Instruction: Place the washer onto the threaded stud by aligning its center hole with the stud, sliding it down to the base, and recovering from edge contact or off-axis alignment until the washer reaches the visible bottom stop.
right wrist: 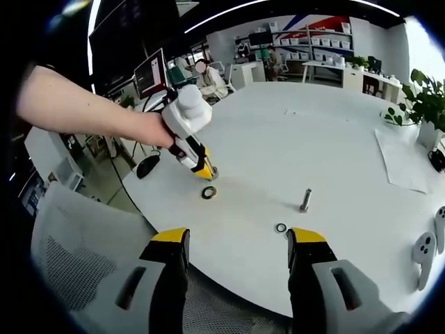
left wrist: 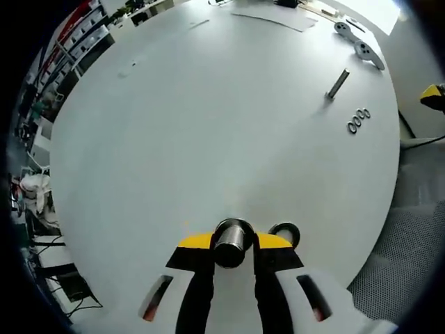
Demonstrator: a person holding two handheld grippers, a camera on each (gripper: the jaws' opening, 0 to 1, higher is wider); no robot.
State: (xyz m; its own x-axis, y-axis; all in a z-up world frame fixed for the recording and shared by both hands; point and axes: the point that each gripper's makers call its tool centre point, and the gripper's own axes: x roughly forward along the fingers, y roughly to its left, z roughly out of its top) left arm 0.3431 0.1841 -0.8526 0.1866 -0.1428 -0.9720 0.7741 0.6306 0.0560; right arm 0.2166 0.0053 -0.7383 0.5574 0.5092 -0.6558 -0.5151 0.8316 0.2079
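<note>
Up close, left gripper (left wrist: 233,245) clamps what looks like a stud (left wrist: 232,240); right gripper (right wrist: 238,245) gapes near washer (right wrist: 281,227)

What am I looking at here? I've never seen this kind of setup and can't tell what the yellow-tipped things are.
They are two hand-held grippers, each with two yellow-tipped jaws and its own fisheye camera. No robot: a person holds one in each hand.

The left gripper view looks along the left gripper, whose jaws are closed on a metal cylinder. A dark ring lies on the white table beside it. Farther off stand a threaded stud and a small row of washers.

The right gripper view looks along the right gripper, open and empty. It shows the left gripper in the person's hand, the ring, the upright stud and the washers.
</note>
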